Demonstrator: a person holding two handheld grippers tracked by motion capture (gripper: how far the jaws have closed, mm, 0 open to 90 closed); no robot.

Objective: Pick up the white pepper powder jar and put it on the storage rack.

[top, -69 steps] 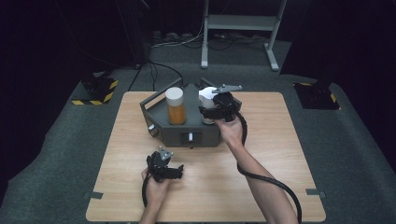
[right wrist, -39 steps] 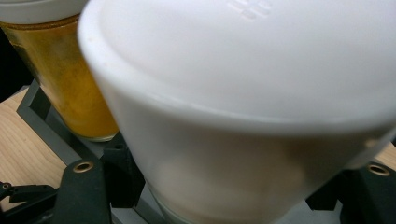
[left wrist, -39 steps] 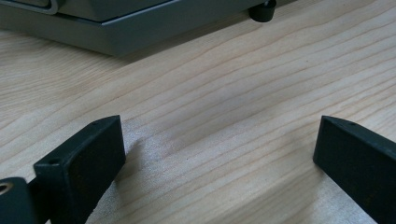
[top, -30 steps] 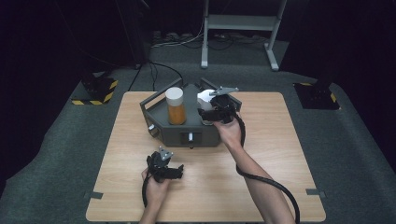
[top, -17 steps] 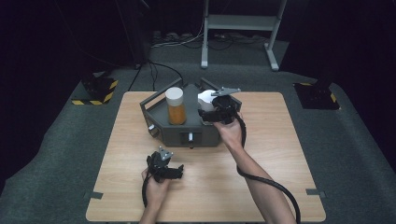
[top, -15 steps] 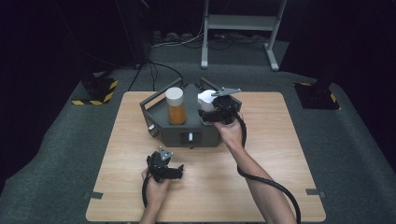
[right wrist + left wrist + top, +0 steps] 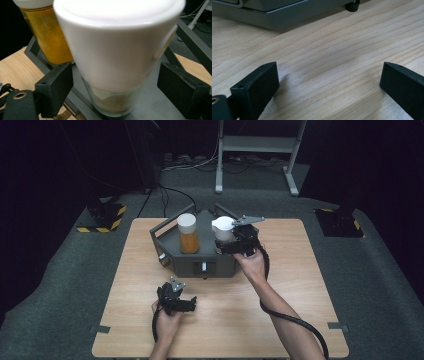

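A grey open-framed rack [image 7: 200, 265] stands at the back middle of the wooden table. In it are an orange-filled jar [image 7: 188, 240] with a white lid and, to its right, a glass jar [image 7: 223, 228] with a tall white lid. My right gripper [image 7: 231, 240] reaches into the rack from the right. It is open, with a jaw on each side of the white-lidded jar [image 7: 117, 45] and a gap showing at the right jaw. The orange jar [image 7: 50, 32] stands just behind. My left gripper [image 7: 186, 304] rests low over the table in front of the rack, open [image 7: 329, 82] and holding nothing.
The rack's base and a rubber foot [image 7: 352, 6] lie just ahead of the left gripper. Bare wood [image 7: 280, 285] spreads around the rack to the table's edges. A cable [image 7: 295, 320] trails from the right gripper along the forearm.
The right gripper has shifted slightly around the white-lidded jar. The left gripper has stayed where it was.
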